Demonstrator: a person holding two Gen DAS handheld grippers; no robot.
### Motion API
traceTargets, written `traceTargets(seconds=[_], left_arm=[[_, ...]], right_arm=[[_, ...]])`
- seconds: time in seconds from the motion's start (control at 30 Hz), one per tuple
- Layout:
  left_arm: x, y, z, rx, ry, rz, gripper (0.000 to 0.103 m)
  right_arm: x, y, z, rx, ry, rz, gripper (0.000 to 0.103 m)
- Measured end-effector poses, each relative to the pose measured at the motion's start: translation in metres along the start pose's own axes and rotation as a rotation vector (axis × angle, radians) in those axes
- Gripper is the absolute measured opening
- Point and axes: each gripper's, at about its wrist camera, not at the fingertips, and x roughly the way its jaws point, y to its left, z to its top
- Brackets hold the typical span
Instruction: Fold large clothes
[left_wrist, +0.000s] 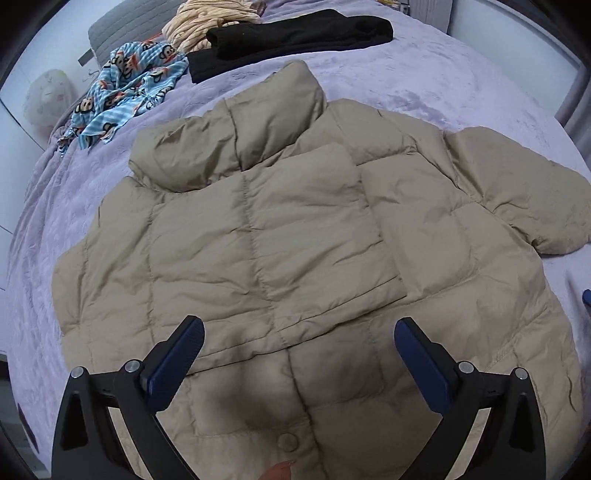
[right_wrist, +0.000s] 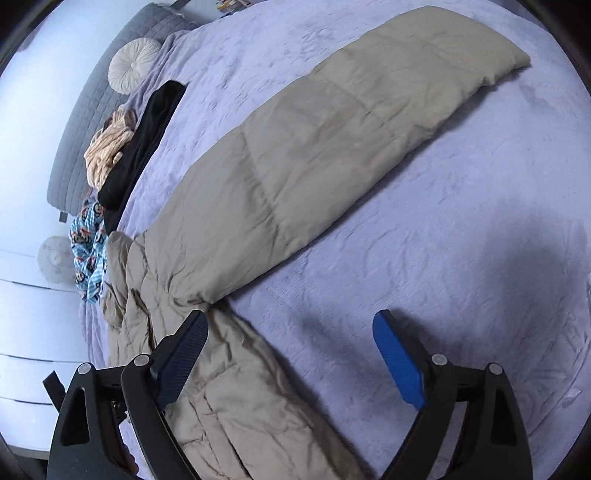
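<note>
A beige puffer jacket (left_wrist: 280, 236) lies flat on the lilac bedspread (left_wrist: 443, 74), collar at the far end. Its left sleeve is folded across the front; its right sleeve (left_wrist: 517, 184) sticks out to the right. My left gripper (left_wrist: 299, 332) is open and empty, hovering over the jacket's lower front near a snap button (left_wrist: 288, 441). In the right wrist view the outstretched sleeve (right_wrist: 332, 147) runs toward the far right. My right gripper (right_wrist: 291, 328) is open and empty, above the bedspread (right_wrist: 461, 258) beside the jacket's side edge (right_wrist: 236, 387).
A black garment (left_wrist: 295, 37), a peach striped garment (left_wrist: 207, 26) and a blue cartoon-print garment (left_wrist: 129, 88) lie at the bed's far end. A round cream cushion (right_wrist: 133, 70) rests by the grey headboard (right_wrist: 92, 122).
</note>
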Motion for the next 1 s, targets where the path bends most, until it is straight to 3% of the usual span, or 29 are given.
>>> traceTargets(seconds=[0.23,0.47,0.83,0.9,0.97,1.0], left_arm=[[0.01,-0.022,0.007,-0.001,0.042,-0.111,0.103],[0.007,-0.025,0.01,-0.026,0.035,-0.126,0.103],[0.003,-0.013,0.012,-0.11,0.018,-0.136,0.103],[0.002,-0.009,0.012,-0.123,0.015,-0.135,0.103],[0.001,-0.004,0.012,-0.137,0.012,-0.132,0.103],[0.001,-0.002,0.011,-0.143,0.01,-0.13,0.103]], right_arm=[[-0.013,-0.045,0.043,0.16,-0.105,0.062,0.092],[0.002,-0.095,0.08,0.432,-0.118,0.268,0.093],[0.027,-0.104,0.128,0.6,-0.177,0.478,0.091],[0.029,-0.105,0.132,0.598,-0.17,0.475,0.079],[0.035,-0.106,0.135,0.605,-0.148,0.457,0.044],[0.038,-0.107,0.135,0.619,-0.137,0.464,0.034]])
